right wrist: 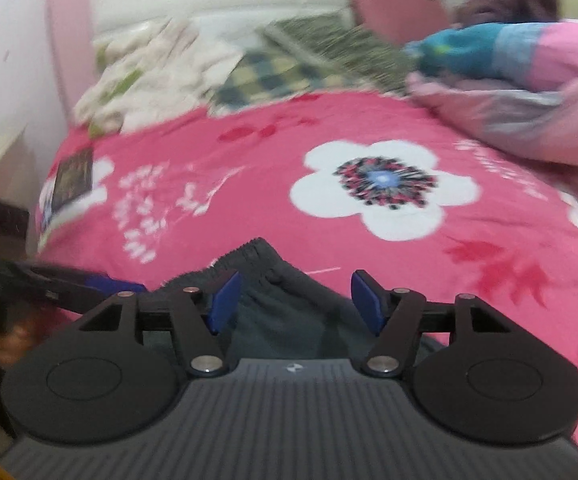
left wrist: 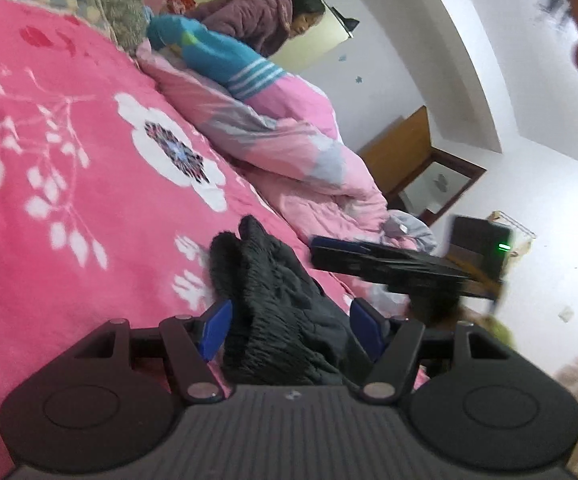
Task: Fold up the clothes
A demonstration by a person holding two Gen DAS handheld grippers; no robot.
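A dark grey fleece-lined garment [left wrist: 277,312] lies bunched on the pink flowered bedspread [left wrist: 69,152]. My left gripper [left wrist: 291,330] is open, its blue pads on either side of the bunched cloth. In the right wrist view the same garment [right wrist: 277,308], elastic waistband up, lies between the blue pads of my open right gripper [right wrist: 293,300]. The right gripper also shows in the left wrist view [left wrist: 389,268], just right of the garment. The left gripper shows at the left edge of the right wrist view [right wrist: 61,280].
A rumpled pale pink quilt [left wrist: 289,132] with a blue striped garment [left wrist: 217,56] on it lies along the bed's far side. A person in a purple jacket [left wrist: 265,16] is behind it. Pillows [right wrist: 193,64] and a book [right wrist: 73,180] lie near the headboard.
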